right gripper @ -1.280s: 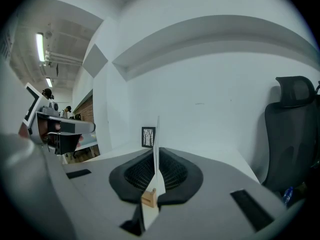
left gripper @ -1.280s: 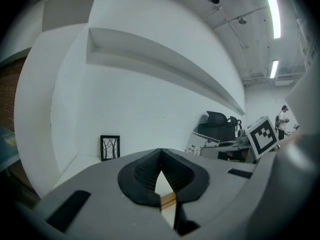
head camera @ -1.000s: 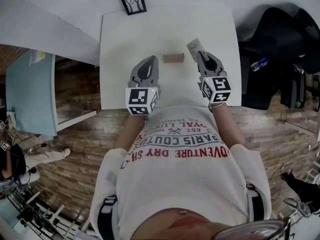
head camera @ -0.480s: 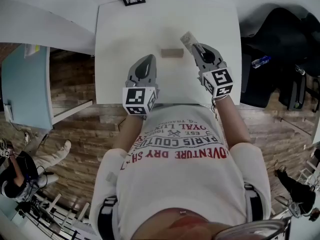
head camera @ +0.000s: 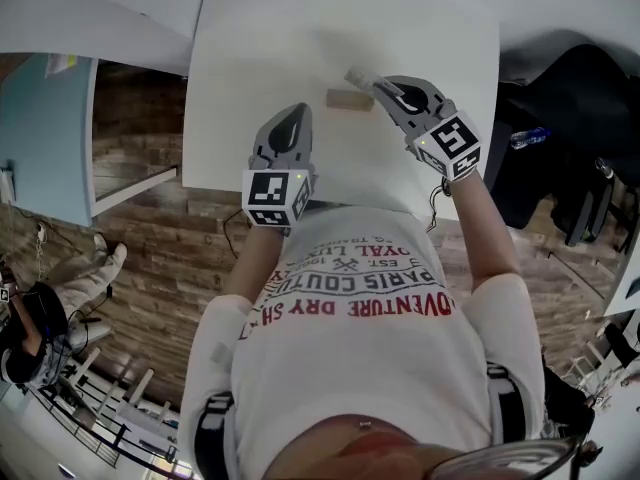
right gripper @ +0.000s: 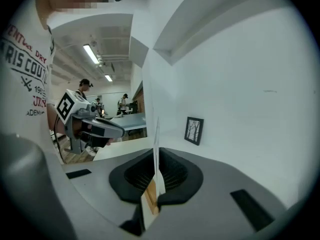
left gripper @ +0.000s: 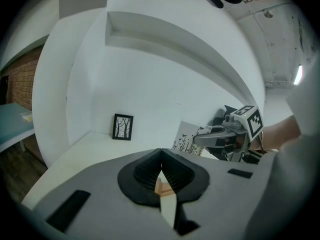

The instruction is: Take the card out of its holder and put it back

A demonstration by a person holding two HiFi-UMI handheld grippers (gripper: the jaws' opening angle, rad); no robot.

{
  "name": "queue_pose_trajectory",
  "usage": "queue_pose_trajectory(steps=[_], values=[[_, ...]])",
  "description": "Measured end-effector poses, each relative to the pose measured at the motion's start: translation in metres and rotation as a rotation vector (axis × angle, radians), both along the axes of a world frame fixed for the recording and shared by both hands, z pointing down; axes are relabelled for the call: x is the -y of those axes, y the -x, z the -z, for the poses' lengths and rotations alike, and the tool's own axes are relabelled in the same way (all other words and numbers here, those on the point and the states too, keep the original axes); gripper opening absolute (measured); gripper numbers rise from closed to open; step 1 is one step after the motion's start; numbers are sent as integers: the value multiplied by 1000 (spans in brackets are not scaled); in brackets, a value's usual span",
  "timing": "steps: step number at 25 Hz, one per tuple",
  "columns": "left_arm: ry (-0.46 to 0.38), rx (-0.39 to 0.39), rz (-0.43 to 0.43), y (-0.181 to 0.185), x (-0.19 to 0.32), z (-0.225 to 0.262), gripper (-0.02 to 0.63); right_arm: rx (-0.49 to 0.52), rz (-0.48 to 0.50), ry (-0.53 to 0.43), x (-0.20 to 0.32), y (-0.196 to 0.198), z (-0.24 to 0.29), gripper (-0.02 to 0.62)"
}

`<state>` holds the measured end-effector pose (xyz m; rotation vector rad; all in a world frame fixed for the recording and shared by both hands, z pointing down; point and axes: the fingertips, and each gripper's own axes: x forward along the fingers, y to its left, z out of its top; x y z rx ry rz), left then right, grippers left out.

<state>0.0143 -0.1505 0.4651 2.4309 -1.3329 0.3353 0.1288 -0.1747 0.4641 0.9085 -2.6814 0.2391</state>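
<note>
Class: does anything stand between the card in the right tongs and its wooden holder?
Nothing visible does. The white printed card in the right tongs sits close by the small wooden block holder, with only bare white table between them.

An open-plan lab or workroom: white table [head camera: 260, 68], ceiling strip lights [right gripper: 93, 54], other people [right gripper: 84, 87] beyond.

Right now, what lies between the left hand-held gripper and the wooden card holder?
Bare white tabletop only: the head view shows the left hand-held gripper and wooden card holder apart.
</note>
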Motion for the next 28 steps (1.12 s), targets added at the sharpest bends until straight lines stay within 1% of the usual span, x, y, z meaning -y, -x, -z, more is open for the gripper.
queue_pose_trajectory(steps=[5,9,13,17,28], values=[[18,-3,46,7,3,-9,25,-4,185,20,3,17,-12,34],[35,-1,71,9,2,-16,25,7,296,52,3,27,-21,34],[42,5,82,9,2,-19,25,-12,390,60,0,33,-27,34],[47,12,89,11,0,-22,25,-31,427,55,4,36,-30,34],[65,21,88,17,-1,-29,25,-20,438,67,10,41,-34,34]])
